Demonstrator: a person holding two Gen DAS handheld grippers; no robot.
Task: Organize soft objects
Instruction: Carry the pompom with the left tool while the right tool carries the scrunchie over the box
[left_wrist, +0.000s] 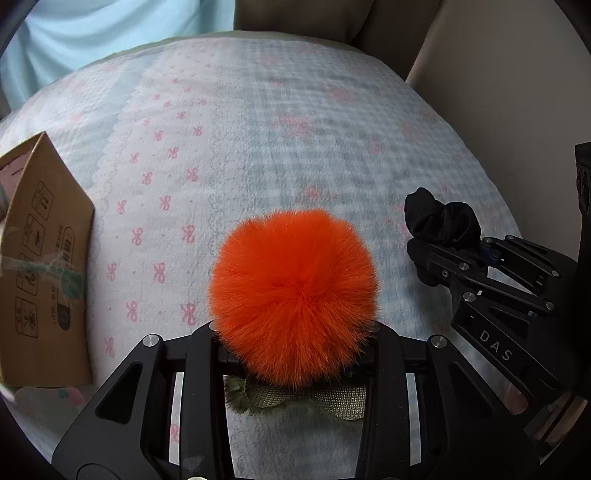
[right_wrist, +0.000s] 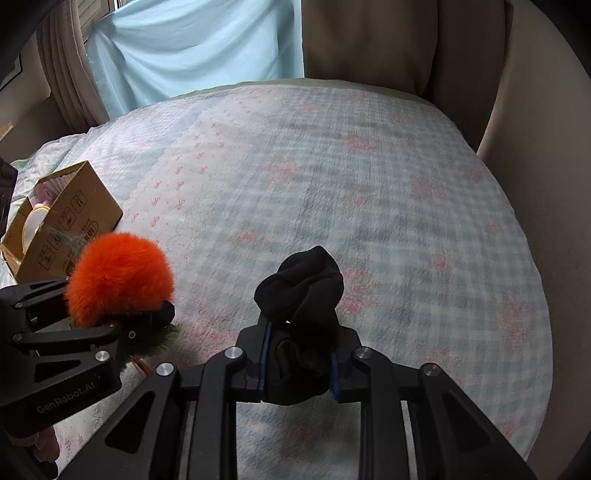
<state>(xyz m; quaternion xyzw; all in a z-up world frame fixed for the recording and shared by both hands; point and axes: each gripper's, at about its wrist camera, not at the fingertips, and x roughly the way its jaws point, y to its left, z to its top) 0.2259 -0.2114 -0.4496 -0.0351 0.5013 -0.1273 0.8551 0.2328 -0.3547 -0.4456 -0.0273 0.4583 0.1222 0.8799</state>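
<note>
Both pickups appear complete; placement remains. The left gripper (left_wrist: 295, 354) has its jaws drawn in on the base of an orange pompom (left_wrist: 293, 295), whose fur bulges out above the fingers; a scrap of olive fabric (left_wrist: 295, 400) with furry edges shows under it, and whether that scrap belongs to the pompom or lies loose on the bed cannot be told. The right gripper (right_wrist: 299, 365) is closed nearly all the way on a black cloth bundle (right_wrist: 301, 291), probably a rolled sock, with the blue pads pressed into both sides and the knotted end standing up past the fingertips. The two grippers sit near each other at the near edge of the bed (right_wrist: 369, 184), left beside right, both angled down over the patterned cover. A cardboard box (right_wrist: 70, 225), the likely destination, stands at the far left of the bed; it is open at the top and already contains pale items, one round and one with a frilled edge, so part of the sorting seems done. What is left, by this reading: carry both items left to the box and release them inside. The cover between the grippers and the box is bare, so nothing blocks the route. Curtains and an upholstered headboard stand beyond the bed. One caution: the box opening is partly occupied.
</note>
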